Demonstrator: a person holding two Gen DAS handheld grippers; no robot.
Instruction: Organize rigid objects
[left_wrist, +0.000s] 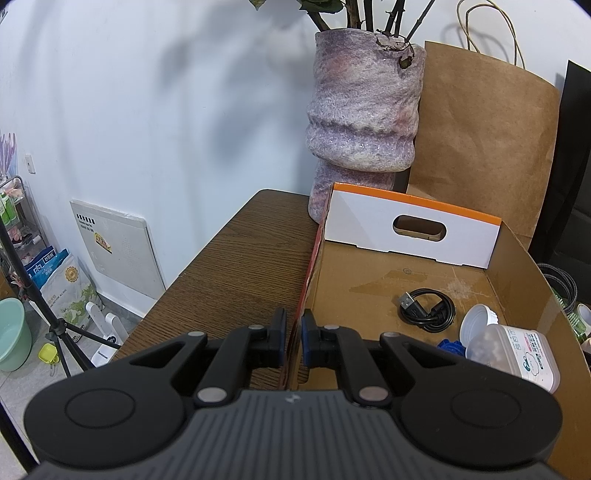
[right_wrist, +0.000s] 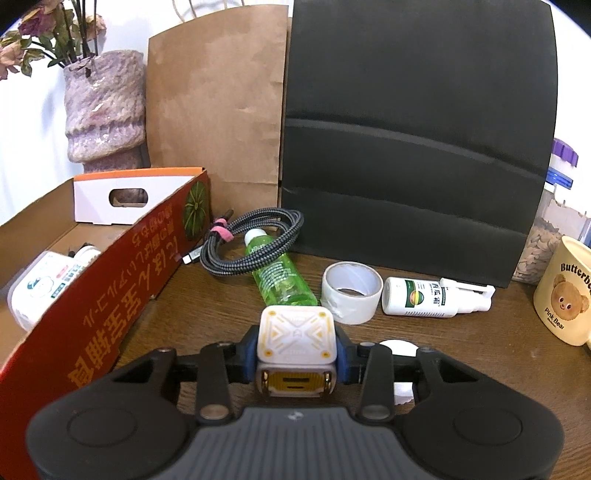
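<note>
Right gripper (right_wrist: 297, 354): pinching the white-and-yellow cube-shaped plastic gadget (right_wrist: 297, 341) above the wooden surface (right_wrist: 461, 354).
Left gripper (left_wrist: 293, 332): clamping the cardboard box's red-printed side wall (left_wrist: 301, 295).
Heading: box is lying to the cube's left.

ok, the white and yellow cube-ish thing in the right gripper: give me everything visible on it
The white block is a small, rounded, hard-plastic-looking cube. Its top face carries an embossed X pattern with yellow triangles and yellow corner dots. The face toward the camera is a yellow panel with two slots. It sits squarely between the blue pads of the right gripper, which press its two sides. Whether its underside rests on the wooden table cannot be told. The green bottle lies just behind it.
</note>
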